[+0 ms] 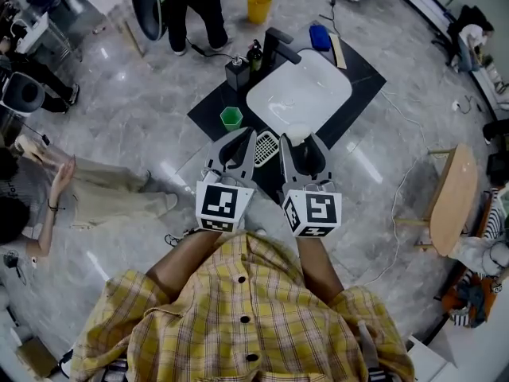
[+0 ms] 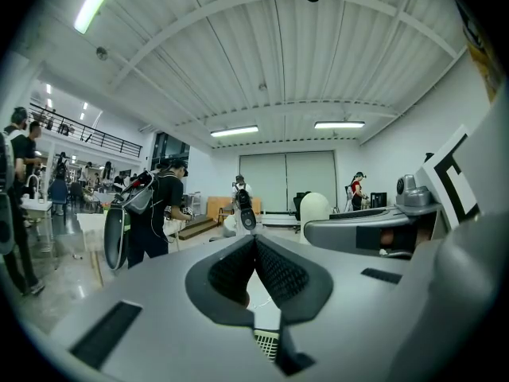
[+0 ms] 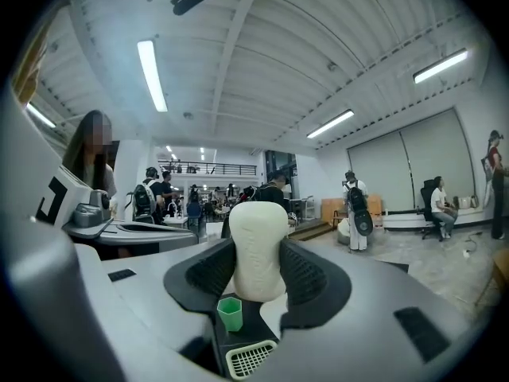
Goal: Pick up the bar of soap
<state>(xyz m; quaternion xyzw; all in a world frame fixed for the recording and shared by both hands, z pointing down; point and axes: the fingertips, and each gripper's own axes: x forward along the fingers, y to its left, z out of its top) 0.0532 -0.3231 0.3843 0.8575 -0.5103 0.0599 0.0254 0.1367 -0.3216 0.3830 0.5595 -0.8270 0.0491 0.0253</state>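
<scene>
1. Cream oval bar of soap (image 3: 256,237), upright at 12 o'clock, is clamped mid-bar by my right hand-held gripper (image 3: 256,281).
2. Left hand-held gripper (image 2: 255,249): jaws together, empty.
3. Likely light, stiff and slippery; I'd hold its broad faces.

Matt soap (image 3: 257,249); glossy sink (image 1: 310,86); floor (image 1: 143,126) perhaps polished stone.
</scene>
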